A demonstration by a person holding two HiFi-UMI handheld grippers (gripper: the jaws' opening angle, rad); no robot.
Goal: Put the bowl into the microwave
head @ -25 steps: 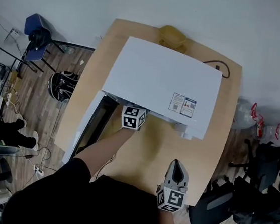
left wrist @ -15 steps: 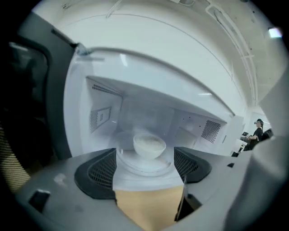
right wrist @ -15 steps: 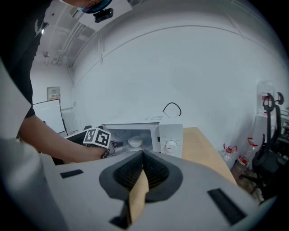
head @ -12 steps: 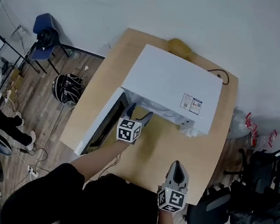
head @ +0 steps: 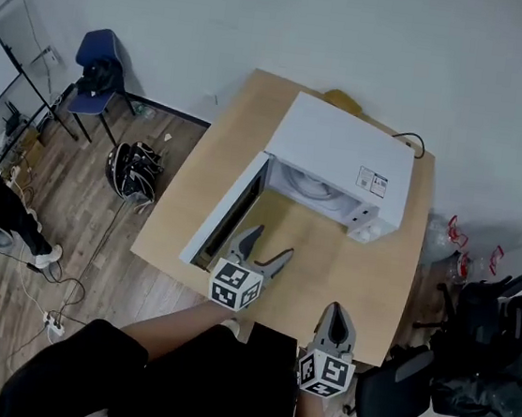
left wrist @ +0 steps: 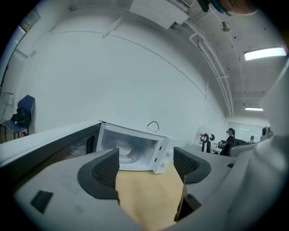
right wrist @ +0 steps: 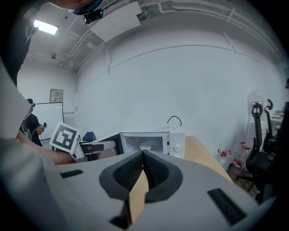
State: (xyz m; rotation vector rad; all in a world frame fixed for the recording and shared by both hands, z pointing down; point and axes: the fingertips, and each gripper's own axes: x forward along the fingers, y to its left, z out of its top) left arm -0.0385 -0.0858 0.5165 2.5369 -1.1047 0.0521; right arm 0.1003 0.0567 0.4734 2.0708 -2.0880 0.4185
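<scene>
A white microwave [head: 342, 161] stands on the wooden table [head: 311, 266] with its door [head: 226, 212] swung open to the left. A white bowl [head: 315, 189] sits inside the cavity, also seen as a pale bowl [left wrist: 124, 151] on the turntable and faintly [right wrist: 144, 147] in the right gripper view. My left gripper [head: 264, 248] is open and empty, pulled back over the table in front of the microwave. My right gripper [head: 334, 318] is shut with nothing in it, near the table's front edge.
A yellow object [head: 343, 98] lies behind the microwave, and a black cable [head: 409, 141] runs off its back right. A blue chair [head: 100, 60] and a bag [head: 134, 168] stand on the floor at left. Black office chairs [head: 469, 361] crowd the right side.
My left gripper has drawn back out of the microwave toward me and now stands open and empty; the bowl stays inside. The right gripper has barely moved.
</scene>
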